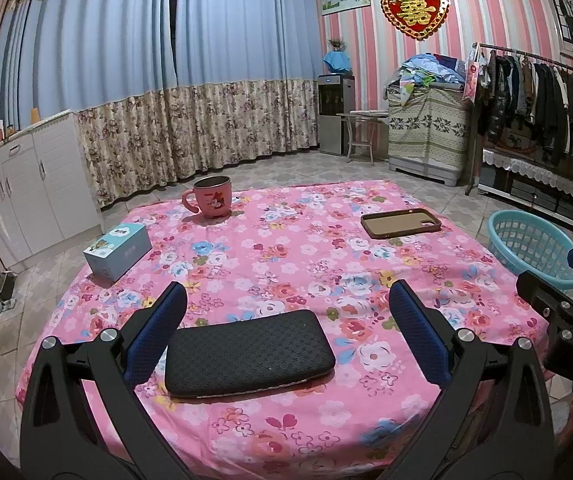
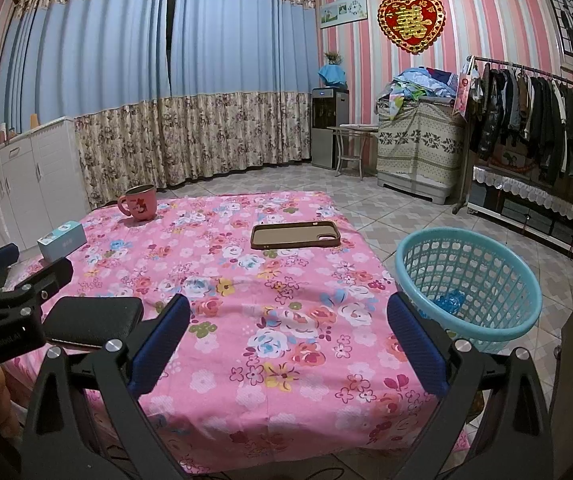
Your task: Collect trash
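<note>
Left gripper (image 1: pixel 286 312) spread wide, empty; black power bank (image 1: pixel 248 358) flat on floral tablecloth (image 1: pixel 286 248) between fingers, untouched. Right gripper (image 2: pixel 288 326) likewise wide apart, gripping nothing, over bare cloth. Turquoise basket (image 2: pixel 472 280) just beside right finger, off table edge, blue scrap (image 2: pixel 450 302) inside. Farther off: brown phone case (image 2: pixel 295 235), pink mug (image 2: pixel 139 202), blue box (image 2: pixel 62 245).

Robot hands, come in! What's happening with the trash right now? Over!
Left gripper open, empty, over black pad. Right gripper open, empty, beside teal basket. Something blue already in basket. No clear trash on the table; nothing blocking.
</note>
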The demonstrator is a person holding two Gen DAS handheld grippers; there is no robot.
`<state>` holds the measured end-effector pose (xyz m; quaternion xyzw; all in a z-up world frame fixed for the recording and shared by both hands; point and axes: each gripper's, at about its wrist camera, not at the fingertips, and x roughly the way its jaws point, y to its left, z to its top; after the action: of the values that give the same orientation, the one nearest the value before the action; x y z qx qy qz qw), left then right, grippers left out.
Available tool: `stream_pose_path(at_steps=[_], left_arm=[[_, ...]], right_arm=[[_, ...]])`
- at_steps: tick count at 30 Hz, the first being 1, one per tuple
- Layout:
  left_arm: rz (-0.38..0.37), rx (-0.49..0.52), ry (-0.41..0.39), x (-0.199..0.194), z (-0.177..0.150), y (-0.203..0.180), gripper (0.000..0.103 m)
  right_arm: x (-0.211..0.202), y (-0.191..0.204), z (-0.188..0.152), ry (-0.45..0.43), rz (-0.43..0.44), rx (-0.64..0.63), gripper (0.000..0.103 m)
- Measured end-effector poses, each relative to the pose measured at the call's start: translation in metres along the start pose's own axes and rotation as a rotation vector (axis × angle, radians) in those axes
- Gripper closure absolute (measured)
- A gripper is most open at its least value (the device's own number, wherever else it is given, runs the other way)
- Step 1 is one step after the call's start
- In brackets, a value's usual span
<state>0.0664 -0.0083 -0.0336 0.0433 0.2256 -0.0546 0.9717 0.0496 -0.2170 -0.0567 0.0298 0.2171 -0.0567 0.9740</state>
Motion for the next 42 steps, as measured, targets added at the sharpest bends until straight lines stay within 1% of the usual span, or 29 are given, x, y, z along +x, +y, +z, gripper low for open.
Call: stream_pose_path(at_steps=[42], left_arm=[[0.017,0.003,-0.015,0.0002,0.0008,0.0040,0.005]], right_arm=[[-0.0003,0.0003,-0.0005,-0.001,0.001,-0.003,0.006]])
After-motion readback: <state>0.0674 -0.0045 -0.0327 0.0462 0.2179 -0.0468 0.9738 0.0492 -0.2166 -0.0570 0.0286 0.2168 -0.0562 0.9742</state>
